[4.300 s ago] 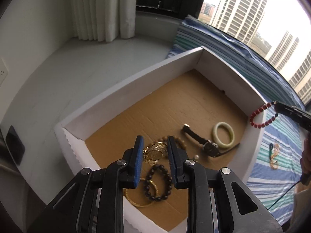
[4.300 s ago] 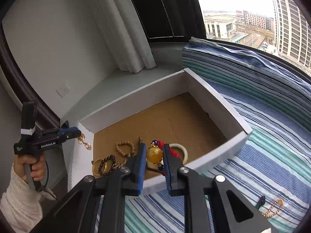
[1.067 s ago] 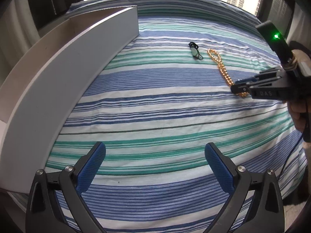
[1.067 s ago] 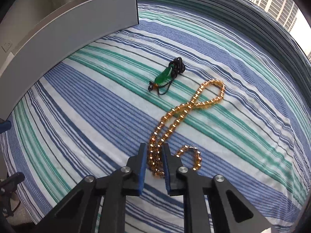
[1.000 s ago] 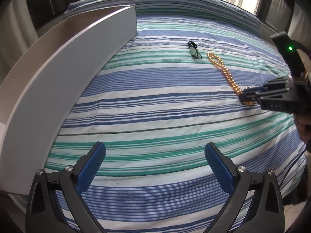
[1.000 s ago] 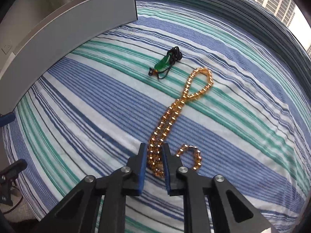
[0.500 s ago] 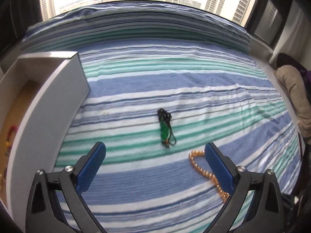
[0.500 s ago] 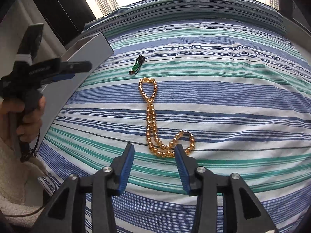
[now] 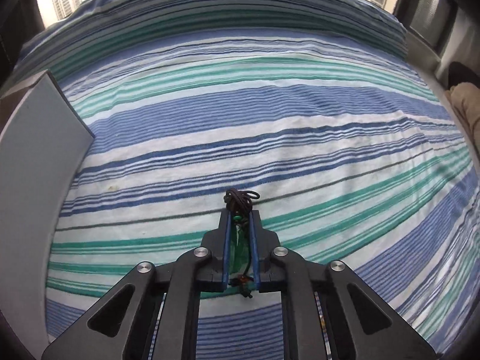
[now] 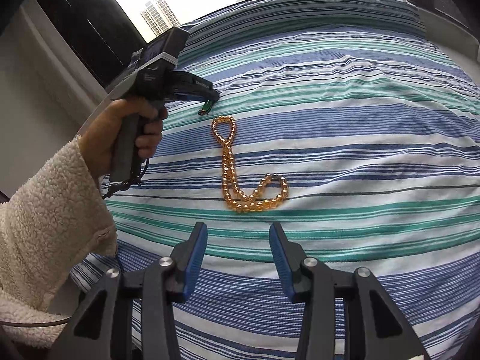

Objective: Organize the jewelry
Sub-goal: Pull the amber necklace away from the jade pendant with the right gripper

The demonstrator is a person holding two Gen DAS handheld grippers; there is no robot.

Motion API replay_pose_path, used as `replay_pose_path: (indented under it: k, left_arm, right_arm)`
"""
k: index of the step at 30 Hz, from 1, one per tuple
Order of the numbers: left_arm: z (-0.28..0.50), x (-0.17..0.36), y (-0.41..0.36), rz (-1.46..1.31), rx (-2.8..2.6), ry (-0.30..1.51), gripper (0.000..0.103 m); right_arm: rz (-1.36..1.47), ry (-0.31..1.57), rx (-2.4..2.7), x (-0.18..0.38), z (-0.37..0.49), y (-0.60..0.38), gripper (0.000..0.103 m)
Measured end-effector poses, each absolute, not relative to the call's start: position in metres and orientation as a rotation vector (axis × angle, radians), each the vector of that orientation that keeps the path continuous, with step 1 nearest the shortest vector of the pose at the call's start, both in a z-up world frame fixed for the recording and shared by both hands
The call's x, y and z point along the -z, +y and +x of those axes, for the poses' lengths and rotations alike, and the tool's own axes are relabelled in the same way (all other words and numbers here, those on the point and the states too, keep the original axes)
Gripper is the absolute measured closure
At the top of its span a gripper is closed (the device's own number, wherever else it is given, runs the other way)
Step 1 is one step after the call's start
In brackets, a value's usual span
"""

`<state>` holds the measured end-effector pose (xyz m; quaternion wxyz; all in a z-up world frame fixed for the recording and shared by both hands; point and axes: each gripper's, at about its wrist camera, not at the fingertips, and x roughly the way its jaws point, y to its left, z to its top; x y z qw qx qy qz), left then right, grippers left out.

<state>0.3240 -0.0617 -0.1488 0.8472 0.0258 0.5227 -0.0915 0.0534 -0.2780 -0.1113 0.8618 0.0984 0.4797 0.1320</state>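
One green pendant [image 9: 240, 250] in left gripper [image 9: 240, 222], apparently pinched; one amber bead strand [image 10: 240, 177] loose.

Your bed sheet [image 10: 345, 138] is soft striped cloth. The beads [image 10: 231, 180] look shiny like glass. Your sleeve [image 10: 51, 219] is fluffy. The tongs [image 9: 240, 219] are matt black plastic with silver metal screws.

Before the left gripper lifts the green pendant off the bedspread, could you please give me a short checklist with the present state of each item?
1. Left gripper shut on green pendant: ok.
2. Pendant's black cord clear of the jaws: not ok, bunched at the tips.
3. Right gripper open, holding nothing: ok.
4. Amber bead necklace apart from the pendant: ok.
5. White box beside the left gripper: ok.
6. Grip firmness: cannot tell.
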Motion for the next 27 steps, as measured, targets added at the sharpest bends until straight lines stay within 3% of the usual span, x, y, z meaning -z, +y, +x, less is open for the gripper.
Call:
replay_pose_path:
  k: [11, 12, 15, 16, 27]
  left_arm:
    - [0.157, 0.140, 0.013, 0.120, 0.301, 1.213, 0.091]
    - [0.147, 0.138, 0.023, 0.116, 0.292, 1.210, 0.085]
    - [0.124, 0.129, 0.041, 0.072, 0.265, 1.178, 0.042]
    - [0.122, 0.124, 0.047, 0.048, 0.261, 1.161, 0.034]
    - [0.099, 0.121, 0.057, 0.059, 0.224, 1.150, 0.026]
  right_arm:
    - [0.181, 1.037, -0.248, 0.114, 0.043, -0.282, 0.059]
    - [0.171, 1.044, -0.252, 0.114, 0.042, -0.279, 0.059]
    - [0.127, 1.053, -0.261, 0.111, 0.045, -0.271, 0.059]
    - [0.110, 1.052, -0.258, 0.108, 0.046, -0.269, 0.059]
    - [-0.060, 1.100, -0.258, 0.093, 0.097, -0.243, 0.059]
